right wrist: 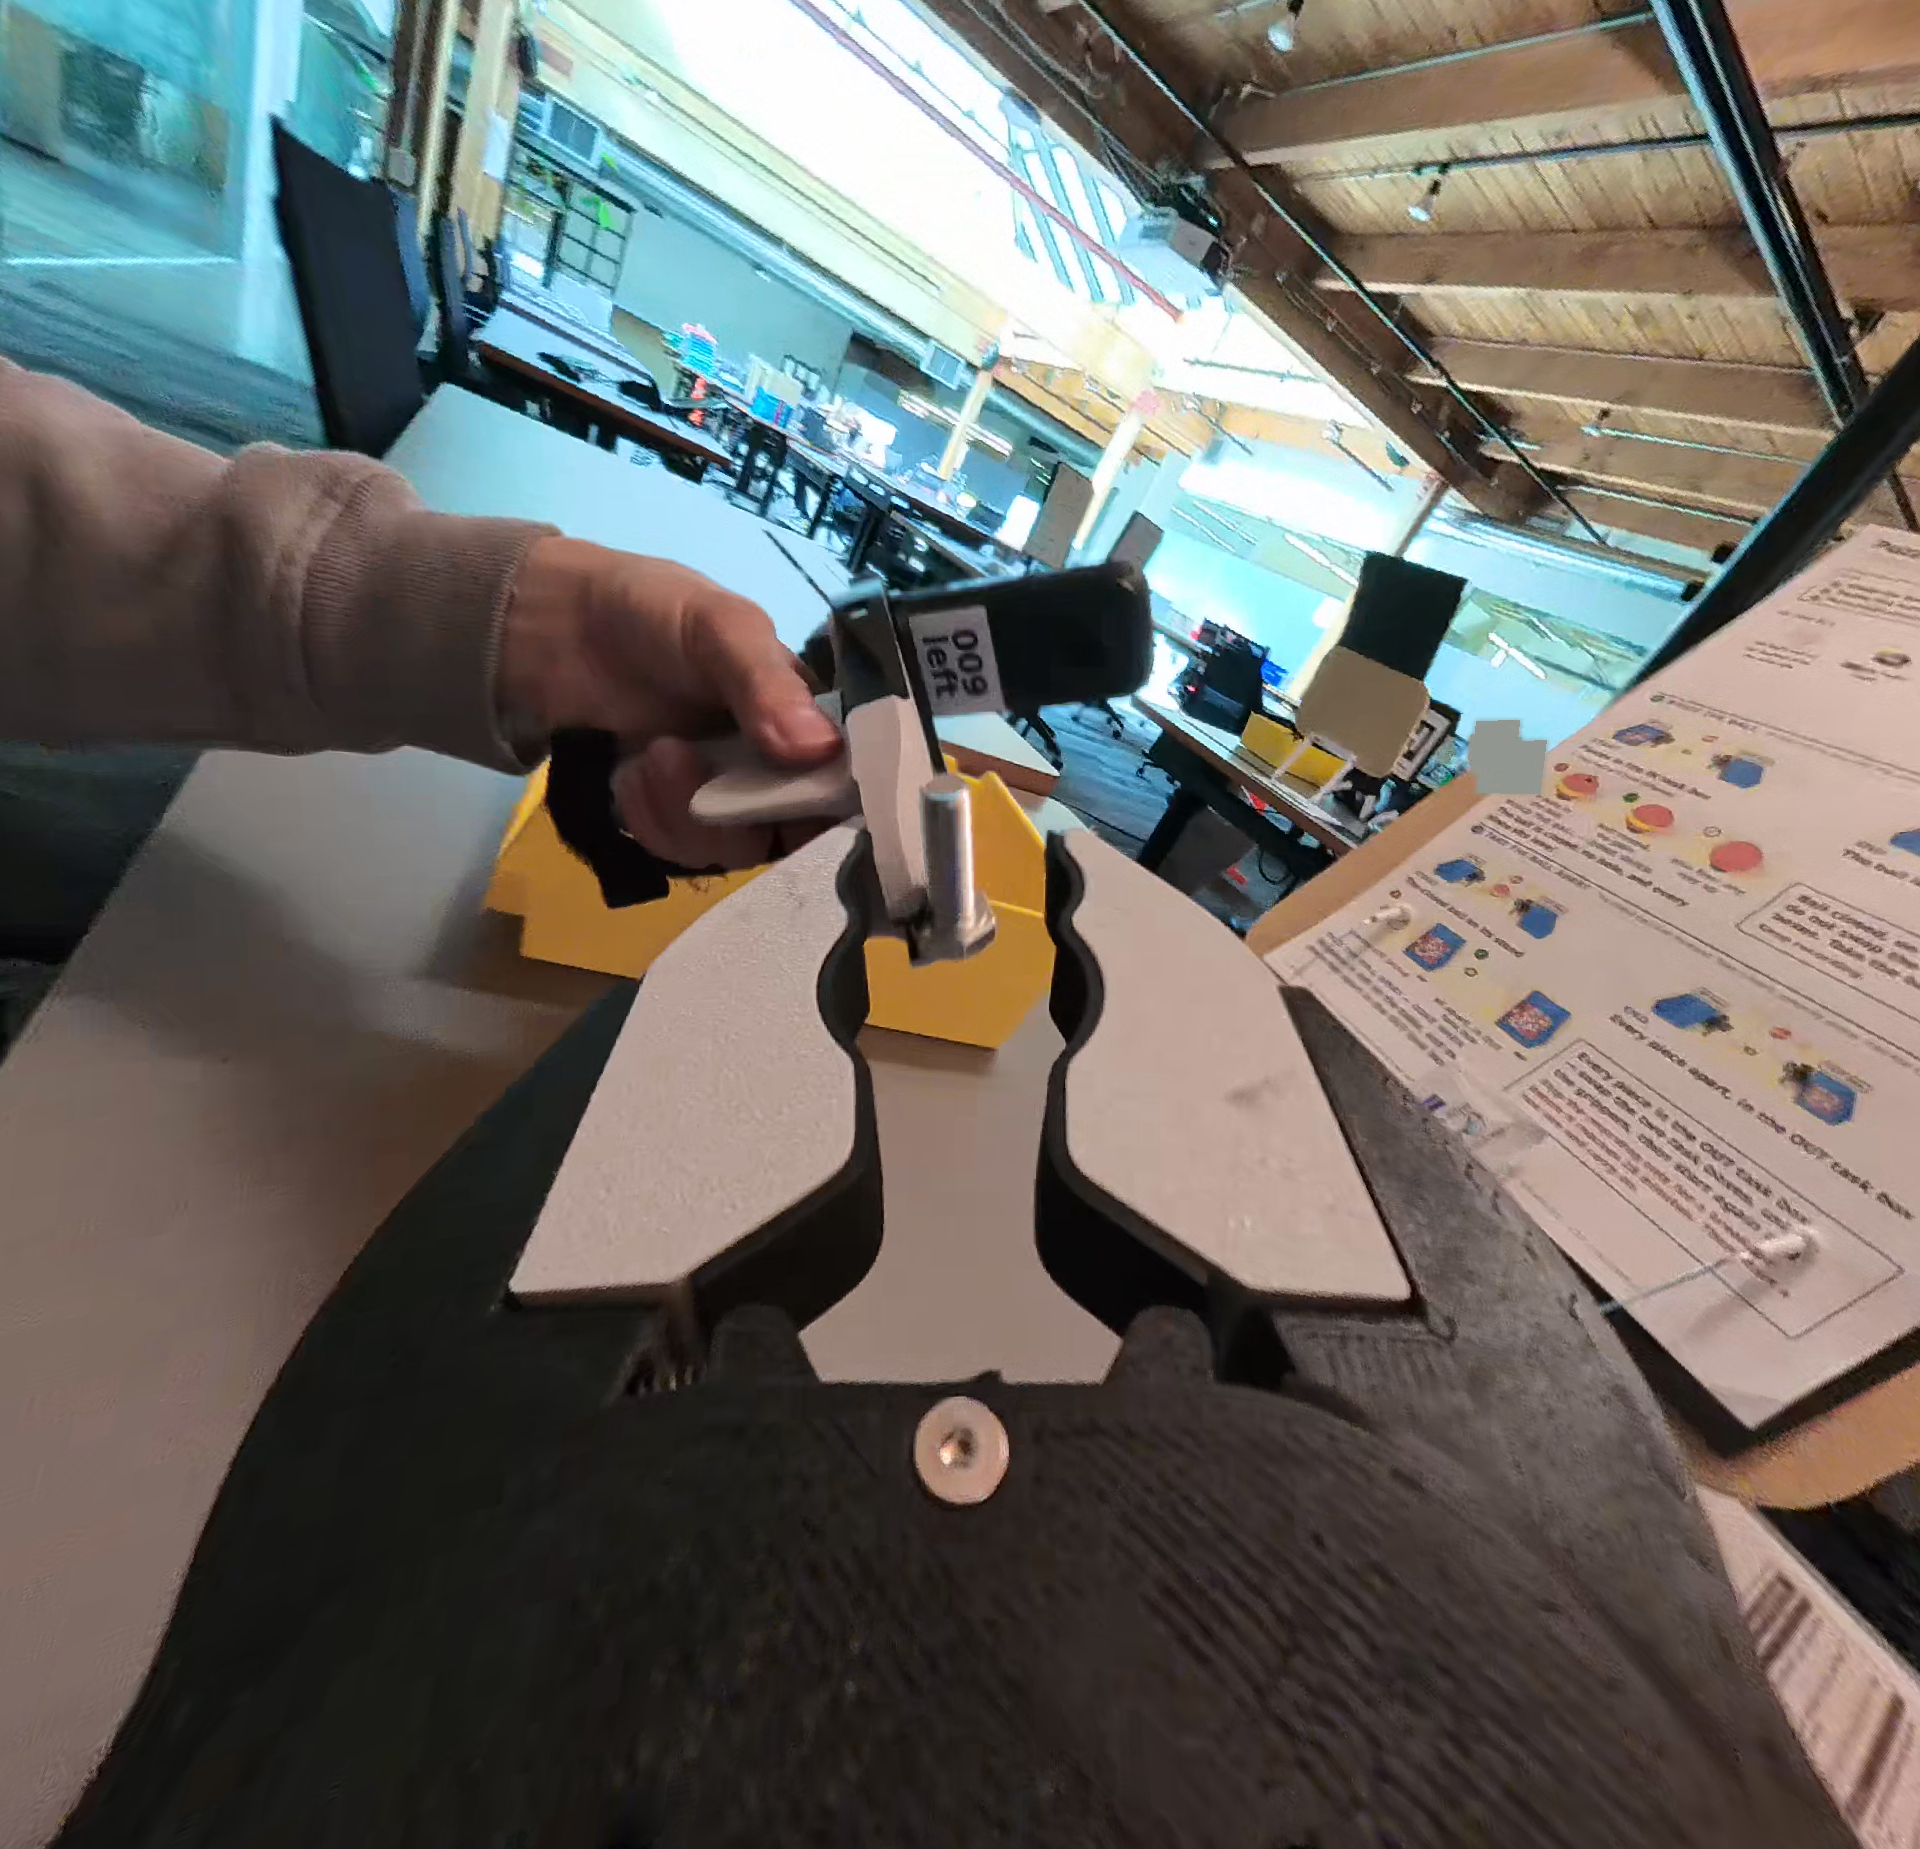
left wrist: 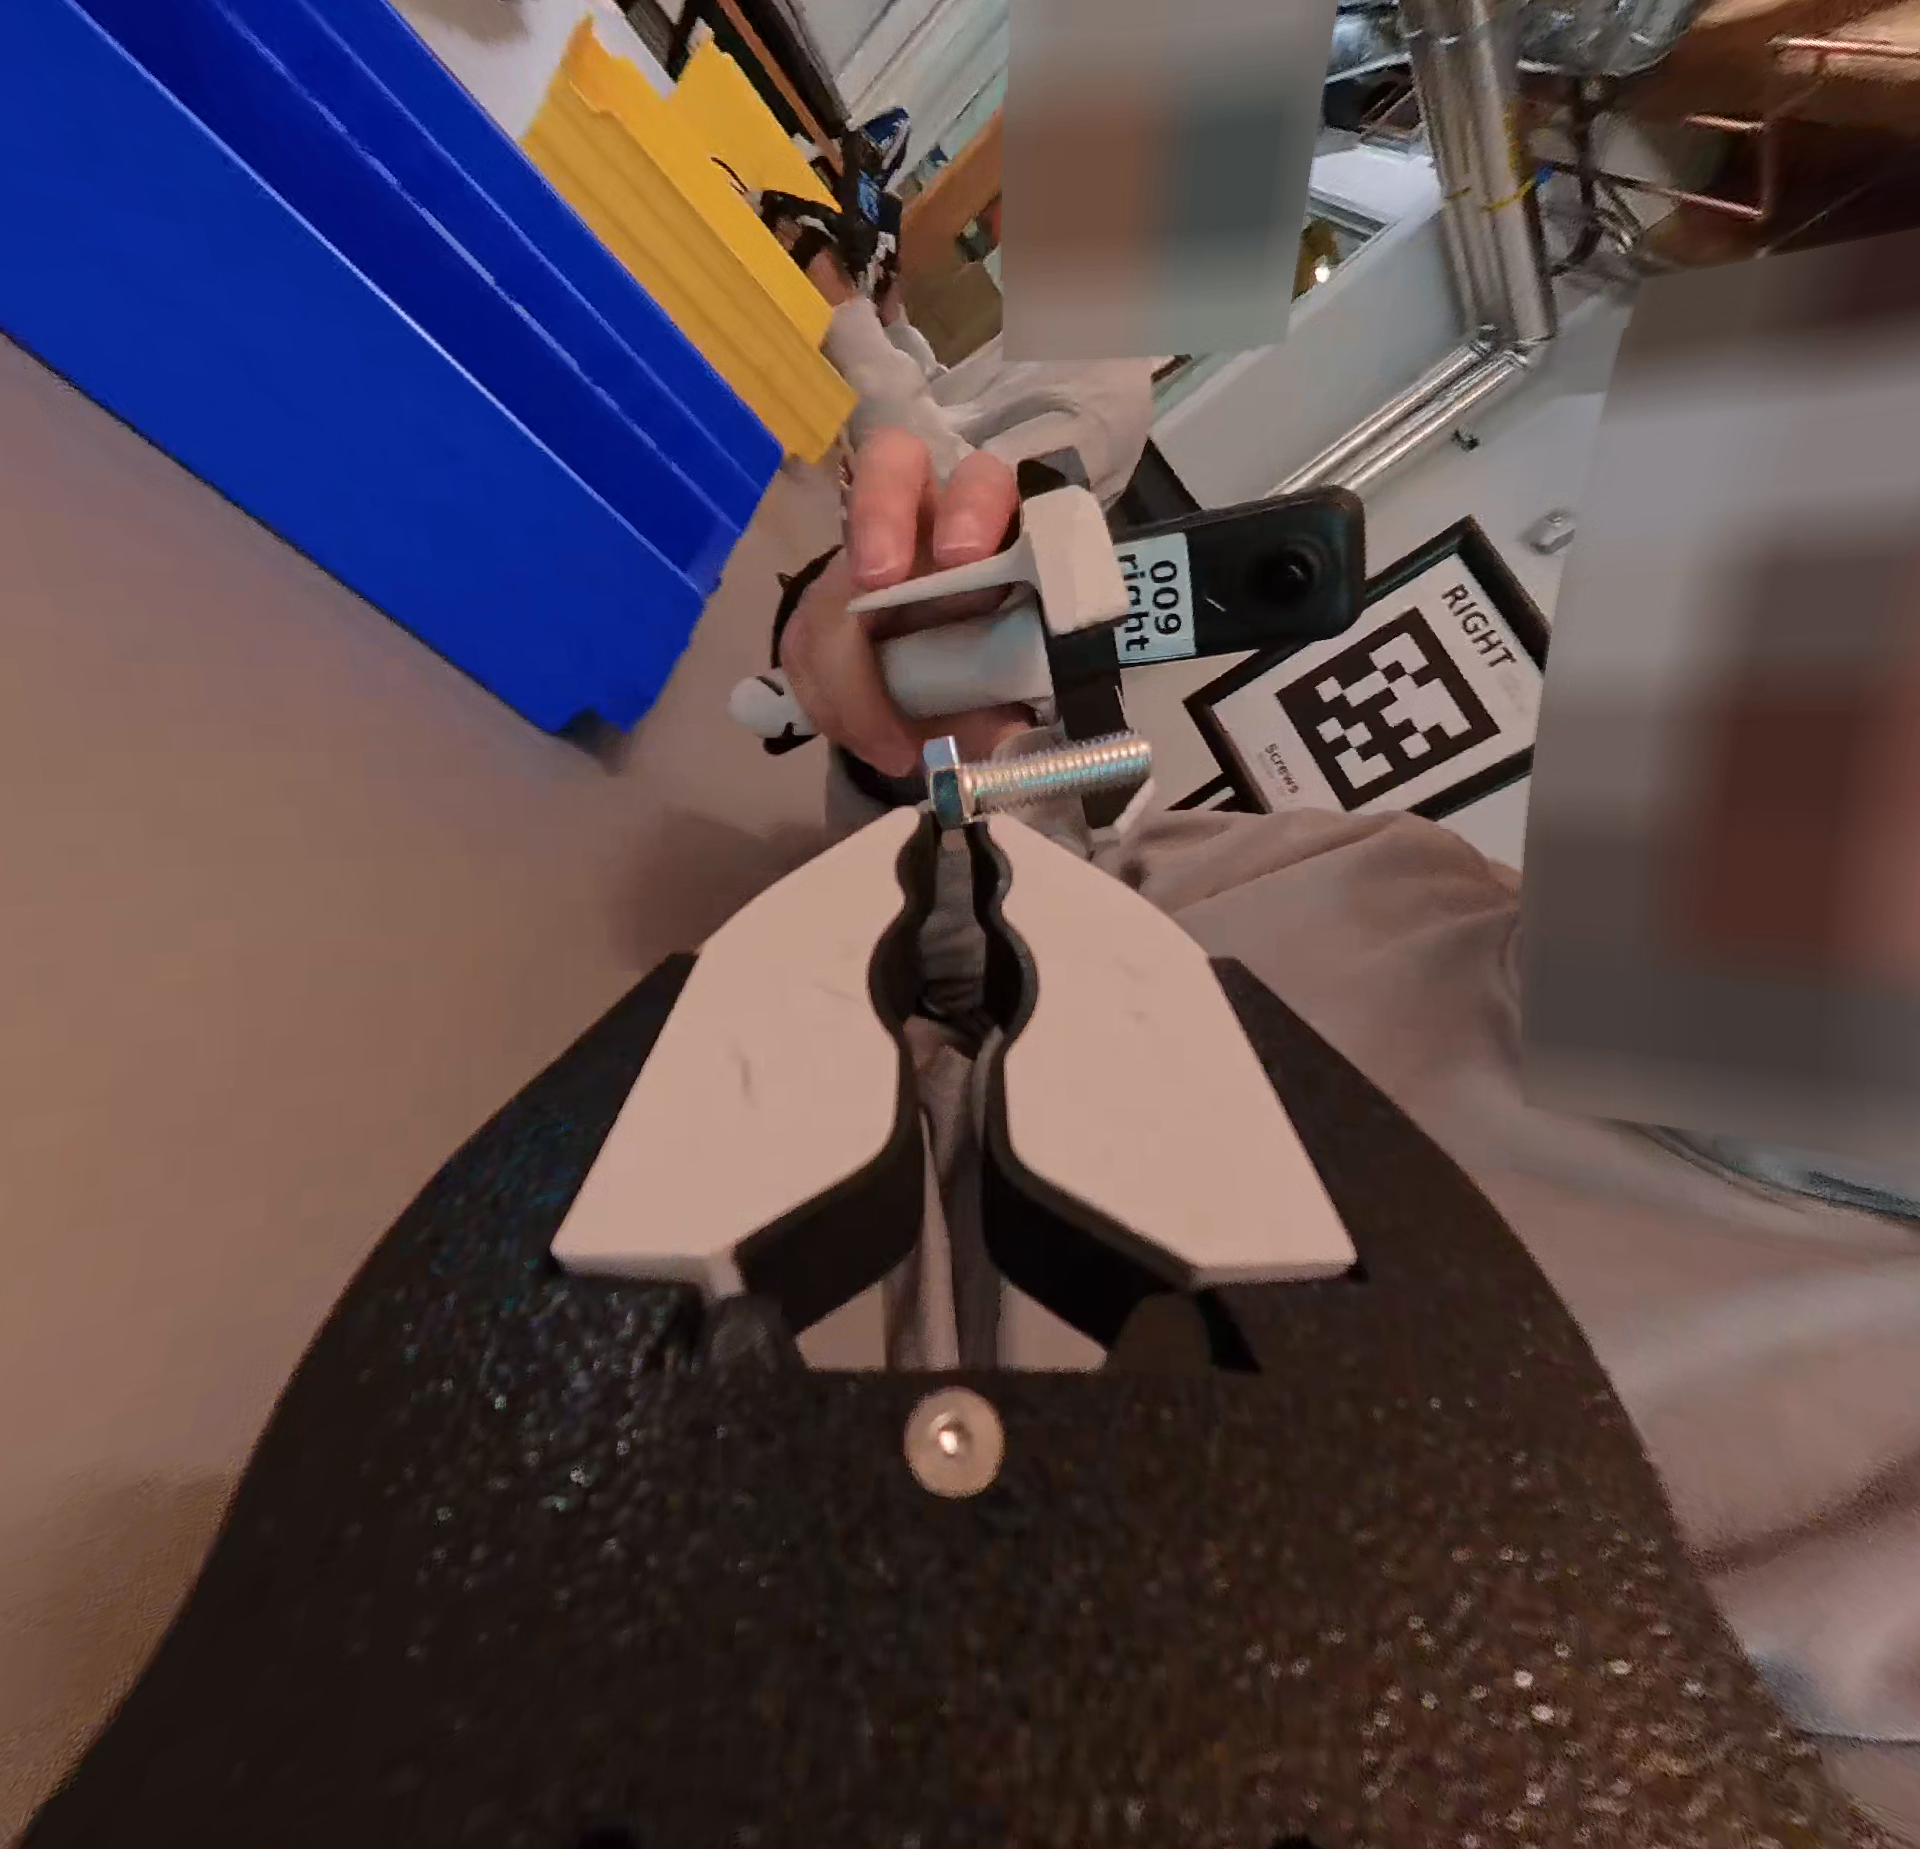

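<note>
My left gripper (left wrist: 951, 831) is shut on the hex head of a silver bolt (left wrist: 1049, 769). The bolt's threaded shank sticks out to the right, held in the air above the table. The right wrist view shows the same left gripper (right wrist: 902, 916), in a person's hand, pinching the bolt (right wrist: 951, 854) by its head, with the shank pointing up. My right gripper (right wrist: 954, 864) is open. The bolt stands between its two fingers, with a gap on each side and neither pad touching it. A hand holding the right gripper's handle (left wrist: 966, 646) shows just behind the bolt in the left wrist view.
A blue bin (left wrist: 364, 293) and a yellow bin (left wrist: 675, 210) stand on the grey table (left wrist: 208, 864). The yellow bin (right wrist: 935, 989) lies just beyond my right fingers. A framed marker card (left wrist: 1382, 698) and an illustrated instruction sheet (right wrist: 1662, 968) stand at the right.
</note>
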Demonstrator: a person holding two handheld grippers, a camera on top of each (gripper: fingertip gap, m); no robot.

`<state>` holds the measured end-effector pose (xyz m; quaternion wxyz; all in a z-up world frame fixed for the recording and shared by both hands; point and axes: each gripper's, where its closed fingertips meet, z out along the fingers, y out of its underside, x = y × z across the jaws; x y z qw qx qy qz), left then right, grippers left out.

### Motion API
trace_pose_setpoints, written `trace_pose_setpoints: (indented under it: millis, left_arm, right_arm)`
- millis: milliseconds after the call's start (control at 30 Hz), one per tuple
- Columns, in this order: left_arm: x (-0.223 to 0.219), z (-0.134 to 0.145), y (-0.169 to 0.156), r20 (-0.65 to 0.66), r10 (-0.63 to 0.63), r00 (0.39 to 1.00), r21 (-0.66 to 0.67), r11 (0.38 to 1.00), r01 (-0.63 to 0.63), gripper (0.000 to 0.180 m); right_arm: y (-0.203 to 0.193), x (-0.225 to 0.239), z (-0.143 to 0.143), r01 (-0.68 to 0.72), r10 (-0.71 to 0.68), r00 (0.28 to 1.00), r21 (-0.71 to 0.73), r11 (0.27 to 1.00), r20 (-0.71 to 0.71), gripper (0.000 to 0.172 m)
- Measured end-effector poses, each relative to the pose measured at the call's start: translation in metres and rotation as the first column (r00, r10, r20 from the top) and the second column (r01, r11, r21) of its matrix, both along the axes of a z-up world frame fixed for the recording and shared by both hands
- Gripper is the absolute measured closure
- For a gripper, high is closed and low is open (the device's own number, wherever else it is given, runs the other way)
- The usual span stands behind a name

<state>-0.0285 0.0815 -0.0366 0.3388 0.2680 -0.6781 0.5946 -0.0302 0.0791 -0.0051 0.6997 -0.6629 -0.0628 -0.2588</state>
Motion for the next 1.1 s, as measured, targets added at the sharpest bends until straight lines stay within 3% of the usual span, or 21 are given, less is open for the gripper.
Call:
trace_pose_setpoints:
  millis: [100,200,500,1000,1100]
  left_arm:
    - [-0.015,-0.002,-0.016,-0.044,-0.008,0.999,-0.037,0.999,0.006,0.175]
    - [-0.029,0.0,-0.024,-0.068,0.0,0.998,-0.048,0.999,-0.003,0.175]
    - [-0.068,-0.009,-0.018,-0.036,0.011,0.999,-0.027,1.0,-0.012,0.175]
    - [-0.071,-0.015,-0.021,-0.108,-0.061,0.992,-0.13,0.99,0.047,0.175]
    - [-0.069,-0.019,-0.02,-0.106,-0.043,0.993,-0.119,0.992,0.03,0.175]
  right_arm:
    - [-0.004,-0.009,-0.01,-0.012,0.013,1.0,-0.066,0.998,0.021,0.14]
    - [-0.007,-0.024,-0.016,-0.034,0.039,0.998,-0.107,0.994,0.045,0.152]
    - [-0.001,-0.065,-0.025,-0.157,0.156,0.988,-0.165,0.974,-0.022,0.153]
    - [-0.004,-0.069,-0.029,-0.207,0.212,0.977,-0.136,0.969,0.023,0.156]
    - [-0.008,-0.07,-0.02,-0.226,0.227,0.974,-0.075,0.971,0.01,0.157]
